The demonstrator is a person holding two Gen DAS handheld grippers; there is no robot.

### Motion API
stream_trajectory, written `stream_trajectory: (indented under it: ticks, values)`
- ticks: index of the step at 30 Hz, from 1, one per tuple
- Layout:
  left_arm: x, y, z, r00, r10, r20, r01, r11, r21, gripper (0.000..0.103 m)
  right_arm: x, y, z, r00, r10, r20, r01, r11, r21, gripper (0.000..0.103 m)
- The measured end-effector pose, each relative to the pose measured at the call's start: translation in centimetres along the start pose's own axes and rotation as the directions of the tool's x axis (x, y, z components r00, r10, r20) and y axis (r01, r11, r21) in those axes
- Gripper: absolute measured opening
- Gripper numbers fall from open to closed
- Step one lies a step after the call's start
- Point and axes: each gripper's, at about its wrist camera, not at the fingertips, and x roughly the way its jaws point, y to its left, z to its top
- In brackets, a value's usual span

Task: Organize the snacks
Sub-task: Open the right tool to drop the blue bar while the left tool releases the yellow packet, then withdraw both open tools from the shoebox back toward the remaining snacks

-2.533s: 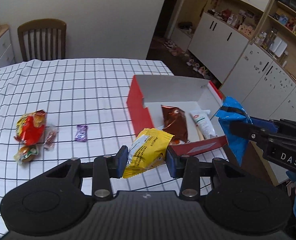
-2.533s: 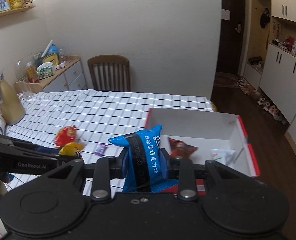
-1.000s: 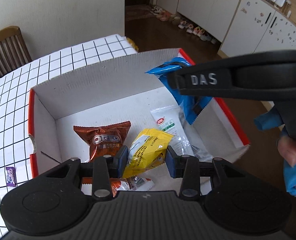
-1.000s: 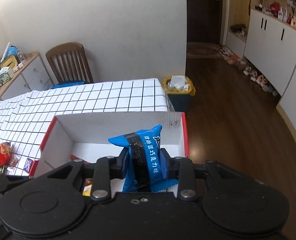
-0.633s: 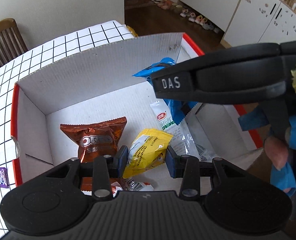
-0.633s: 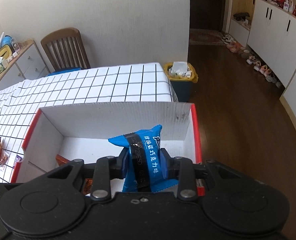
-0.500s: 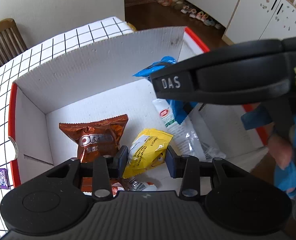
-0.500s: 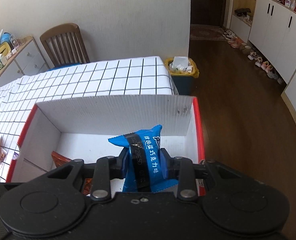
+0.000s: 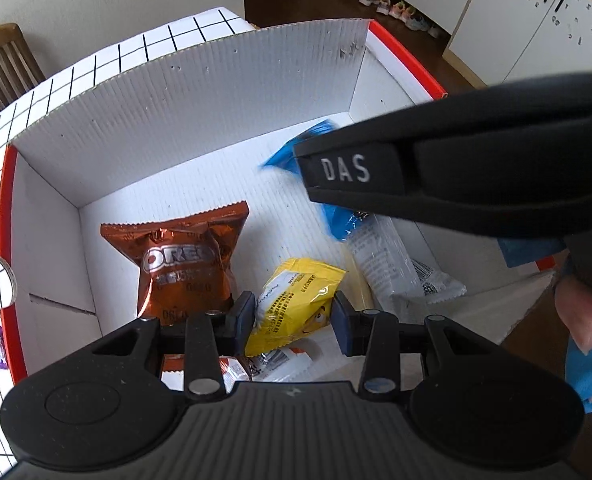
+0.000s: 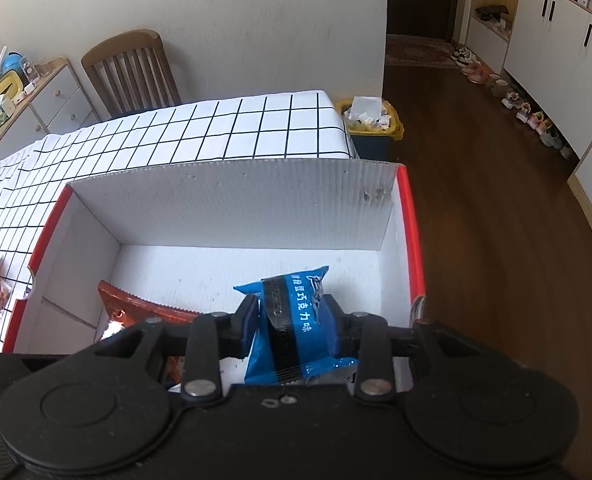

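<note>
Yellow snack packet [image 9: 296,304] sits low inside the red-edged box [image 9: 184,92], between the left claw [image 9: 290,318] pads, which are opening. Right claw [image 10: 292,320] pinches the blue packet [image 10: 292,320] over the box. Step: release. Next: lift both claws clear.

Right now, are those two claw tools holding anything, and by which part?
Left gripper: opening around the yellow packet's lower half. Right gripper: grips the blue packet by its middle sides.

blk plastic left gripper [image 9: 292,316], blue pads, silver screws, "DAS" on right gripper [image 9: 455,176], blue sleeve [image 9: 589,376]
</note>
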Motion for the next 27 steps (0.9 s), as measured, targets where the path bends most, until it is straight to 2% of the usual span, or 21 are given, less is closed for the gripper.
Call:
stream_trajectory:
  ticks: [2, 4, 13, 27]
  values:
    - [-0.3, 0.2, -0.2, 1.000, -0.014, 0.006, 0.014, 1.000, -0.012, 0.056, -0.2, 0.0, -0.1, 1.000, 0.000, 0.000, 0.000, 1.000, -0.003, 0.033]
    - [-0.9, 0.3, -0.5, 1.000, -0.017, 0.020, 0.018, 1.000, -0.019, 0.060, -0.4, 0.0, -0.2, 1.000, -0.005, 0.002, 0.005, 1.000, -0.005, 0.033]
    - [-3.7, 1.9, -1.7, 0.996, -0.035, 0.085, 0.040, 0.998, -0.057, 0.060, -2.6, 0.1, -0.6, 1.000, 0.016, 0.023, -0.016, 1.000, -0.002, 0.038]
    - [-9.4, 4.4, -4.9, 0.976, 0.013, 0.219, 0.002, 0.998, -0.066, 0.060, -8.0, 1.8, -2.1, 0.994, 0.043, 0.099, -0.041, 0.999, -0.021, 0.050]
